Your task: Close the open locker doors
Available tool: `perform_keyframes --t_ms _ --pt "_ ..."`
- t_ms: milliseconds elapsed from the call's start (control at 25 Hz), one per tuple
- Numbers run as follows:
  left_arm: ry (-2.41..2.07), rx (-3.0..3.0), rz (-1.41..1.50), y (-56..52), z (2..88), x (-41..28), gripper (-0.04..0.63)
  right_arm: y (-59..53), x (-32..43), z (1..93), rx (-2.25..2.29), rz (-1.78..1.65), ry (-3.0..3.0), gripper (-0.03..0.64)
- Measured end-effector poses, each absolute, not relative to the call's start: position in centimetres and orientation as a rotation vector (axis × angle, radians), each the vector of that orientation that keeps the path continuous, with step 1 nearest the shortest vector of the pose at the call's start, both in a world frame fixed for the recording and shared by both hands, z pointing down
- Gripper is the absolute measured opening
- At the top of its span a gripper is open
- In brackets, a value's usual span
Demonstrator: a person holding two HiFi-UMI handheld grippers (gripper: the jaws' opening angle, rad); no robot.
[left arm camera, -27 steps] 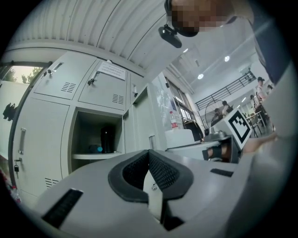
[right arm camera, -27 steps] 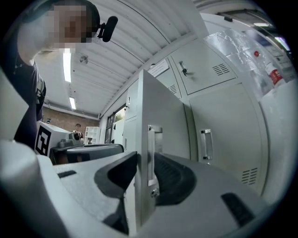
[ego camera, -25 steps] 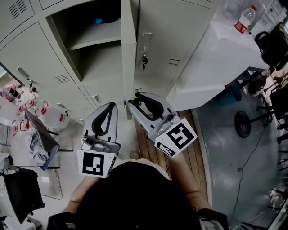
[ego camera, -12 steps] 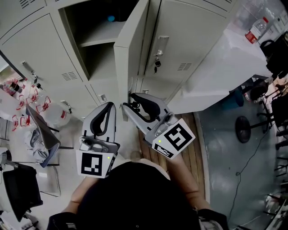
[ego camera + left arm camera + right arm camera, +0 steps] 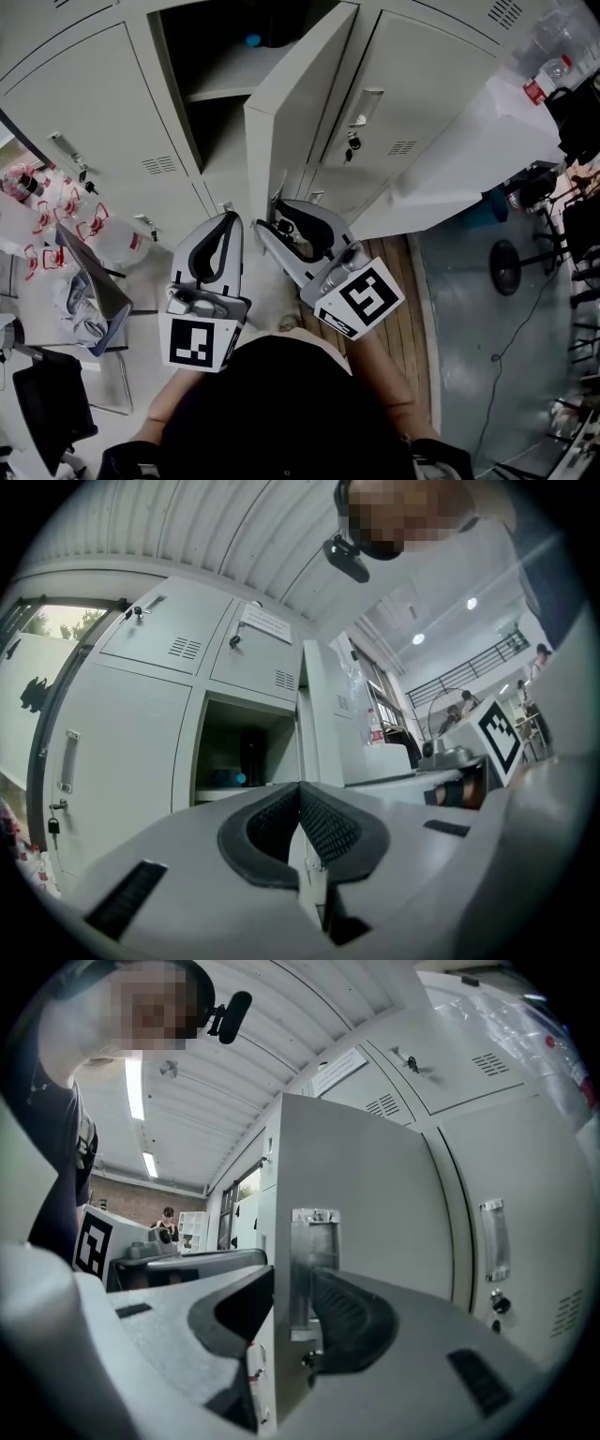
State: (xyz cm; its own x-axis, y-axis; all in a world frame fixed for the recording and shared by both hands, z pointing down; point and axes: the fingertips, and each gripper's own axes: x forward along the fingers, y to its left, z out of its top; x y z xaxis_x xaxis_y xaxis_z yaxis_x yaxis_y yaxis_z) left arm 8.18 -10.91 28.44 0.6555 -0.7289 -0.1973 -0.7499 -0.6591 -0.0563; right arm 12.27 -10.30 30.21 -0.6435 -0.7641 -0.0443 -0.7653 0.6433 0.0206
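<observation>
The right claw (image 5: 279, 211), jaws apart, straddles the upright free edge of the half-open locker door (image 5: 298, 103), whose compartment lies ahead-left, while the left claw (image 5: 227, 219), pressed together, hangs alongside.

No text, number or brand was legible in any view. The paper label (image 5: 265, 623) on an upper locker door (image 5: 251, 665) and the red band on the bottle (image 5: 544, 78) were too small to read.

locker door (image 5: 292, 98): pale grey, metal latch plate (image 5: 314, 1260) on free edge | state: ajar, roughly half-swung | place: free edge between right gripper (image 5: 279, 214) jaws, apparently unclamped
</observation>
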Motion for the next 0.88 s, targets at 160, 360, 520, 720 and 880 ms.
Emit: perform_keyframes --t_ms 160,360,520,720,880 --pt "1.219 -2.746 0.237 -12.3 28.4 6.6 0.002 -11.4 11.0 30.1 -1.351 0.057 2.806 0.117" --pt "1.197 -2.764 0.240 -13.9 28.4 4.9 0.002 -12.9 9.6 30.1 -1.403 0.061 2.780 0.117" --pt "1.181 -2.767 0.261 -15.0 28.8 3.2 0.002 -14.0 8.5 30.1 -1.444 0.074 2.760 0.117" --pt "1.182 -2.785 0.238 -16.7 29.3 1.3 0.002 -15.7 7.4 30.0 -1.488 0.080 2.734 0.115" --pt "1.167 -2.788 0.245 -17.7 29.4 0.3 0.002 -16.9 6.6 30.1 -1.517 0.077 2.721 0.115"
